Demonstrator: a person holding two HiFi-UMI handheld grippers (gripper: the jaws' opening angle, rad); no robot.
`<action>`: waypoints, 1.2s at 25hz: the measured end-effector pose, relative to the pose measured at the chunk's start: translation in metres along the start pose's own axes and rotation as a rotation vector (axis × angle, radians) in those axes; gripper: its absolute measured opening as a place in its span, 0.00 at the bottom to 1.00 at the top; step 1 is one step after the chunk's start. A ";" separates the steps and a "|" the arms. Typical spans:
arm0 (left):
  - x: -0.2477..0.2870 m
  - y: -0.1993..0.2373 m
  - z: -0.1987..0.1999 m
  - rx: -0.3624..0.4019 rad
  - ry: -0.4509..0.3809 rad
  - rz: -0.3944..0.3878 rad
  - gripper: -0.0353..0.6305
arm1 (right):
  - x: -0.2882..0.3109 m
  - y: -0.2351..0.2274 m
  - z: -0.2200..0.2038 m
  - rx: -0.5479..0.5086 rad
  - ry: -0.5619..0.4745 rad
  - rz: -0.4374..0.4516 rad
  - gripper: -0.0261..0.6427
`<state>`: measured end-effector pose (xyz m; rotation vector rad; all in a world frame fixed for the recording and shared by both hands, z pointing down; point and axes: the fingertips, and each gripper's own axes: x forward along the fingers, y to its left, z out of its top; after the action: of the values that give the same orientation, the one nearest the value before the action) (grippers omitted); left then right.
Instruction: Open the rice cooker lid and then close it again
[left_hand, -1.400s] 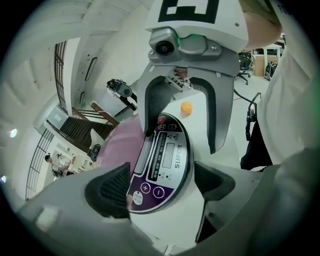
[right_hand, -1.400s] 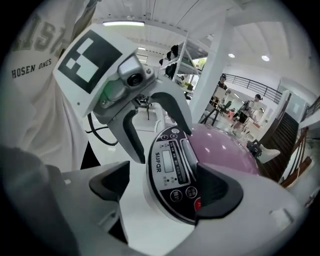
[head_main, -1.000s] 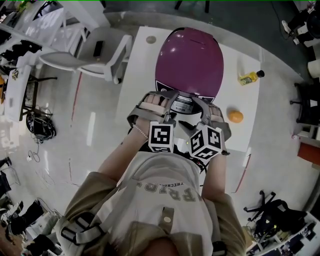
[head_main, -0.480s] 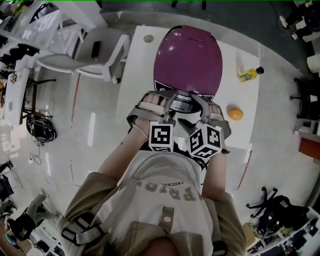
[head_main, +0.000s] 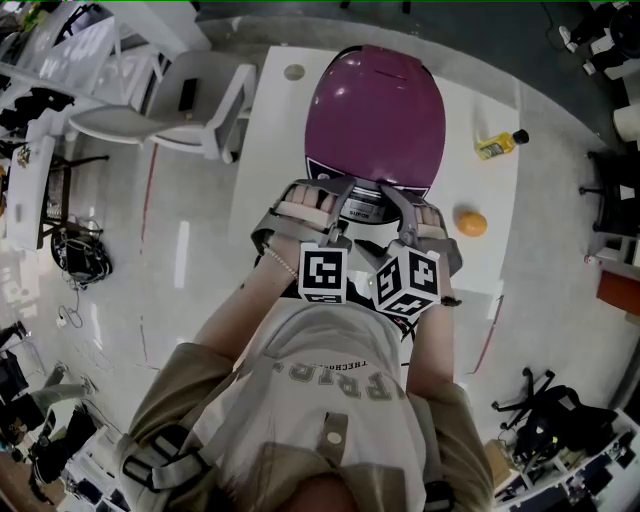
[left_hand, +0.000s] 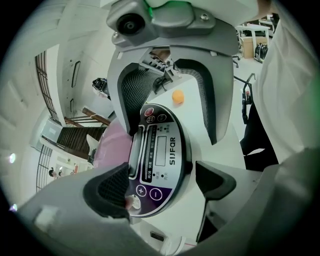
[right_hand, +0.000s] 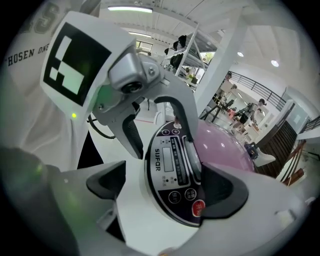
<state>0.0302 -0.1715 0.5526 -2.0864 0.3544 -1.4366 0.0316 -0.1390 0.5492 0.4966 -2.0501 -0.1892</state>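
The rice cooker's purple lid (head_main: 375, 110) is down, and its dark control panel (head_main: 362, 208) faces me on the white table (head_main: 275, 130). My left gripper (head_main: 325, 200) straddles the panel's left end. In the left gripper view the panel (left_hand: 160, 155) lies between the left gripper's (left_hand: 160, 187) spread fingers, with a gap on one side. My right gripper (head_main: 405, 205) straddles the right end. Its (right_hand: 167, 187) jaws are opening with the panel (right_hand: 175, 170) between them, one finger lying over the red button's edge, the other apart from the cooker.
An orange (head_main: 471, 223) and a yellow bottle (head_main: 497, 150) lie on the table right of the cooker. A small round object (head_main: 294, 72) sits at the far left corner. A white chair (head_main: 190, 105) stands left of the table.
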 end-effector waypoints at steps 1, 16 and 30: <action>0.000 0.000 0.000 0.006 0.004 0.001 0.70 | 0.000 0.000 -0.001 -0.009 0.007 -0.001 0.70; 0.003 -0.002 -0.008 0.131 0.115 0.003 0.70 | 0.005 0.001 -0.011 -0.194 0.179 0.017 0.70; 0.003 -0.002 -0.004 0.096 0.078 0.003 0.70 | 0.002 0.002 -0.012 -0.166 0.103 0.036 0.70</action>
<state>0.0280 -0.1727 0.5574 -1.9570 0.3128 -1.5065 0.0403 -0.1378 0.5574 0.3596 -1.9219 -0.3034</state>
